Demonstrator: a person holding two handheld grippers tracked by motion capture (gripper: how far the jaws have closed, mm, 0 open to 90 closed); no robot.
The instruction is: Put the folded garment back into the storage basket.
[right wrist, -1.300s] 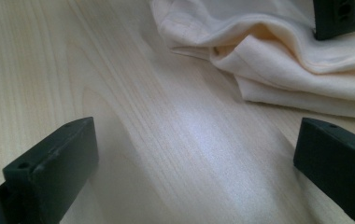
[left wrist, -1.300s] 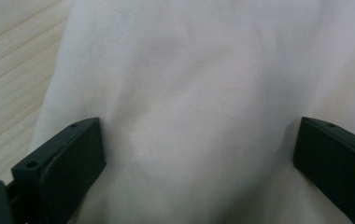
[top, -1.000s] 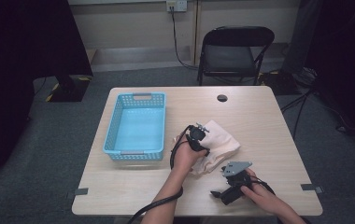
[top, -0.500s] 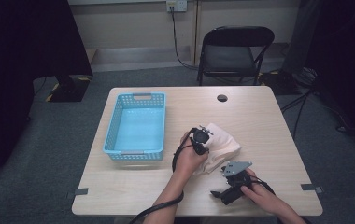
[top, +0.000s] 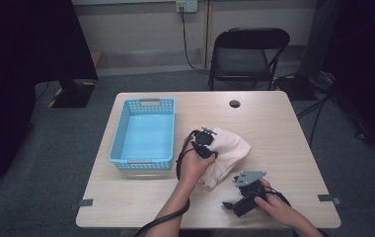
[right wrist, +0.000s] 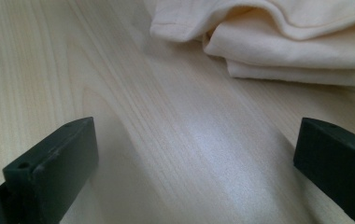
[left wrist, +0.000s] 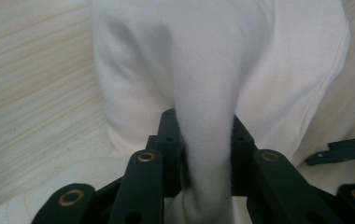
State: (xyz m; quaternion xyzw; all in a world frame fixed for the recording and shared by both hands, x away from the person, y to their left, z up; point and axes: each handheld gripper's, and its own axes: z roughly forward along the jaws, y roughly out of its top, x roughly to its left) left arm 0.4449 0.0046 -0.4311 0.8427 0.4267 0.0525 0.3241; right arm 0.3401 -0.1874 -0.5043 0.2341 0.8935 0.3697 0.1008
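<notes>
The cloth [top: 227,152] lay on the table [top: 284,128] right of the blue basket [top: 143,133], a raised fold of it pinched between the clenched jaws of the left claw [left wrist: 203,140], while the right claw [right wrist: 194,154], jaws spread wide, rested just short of its folded edge.

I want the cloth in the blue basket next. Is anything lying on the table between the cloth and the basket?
Nothing visible does. The left claw is shut on a fold of the cloth, and only bare table separates it from the basket beside it. The right claw rests open, on the cloth's other side.
</notes>
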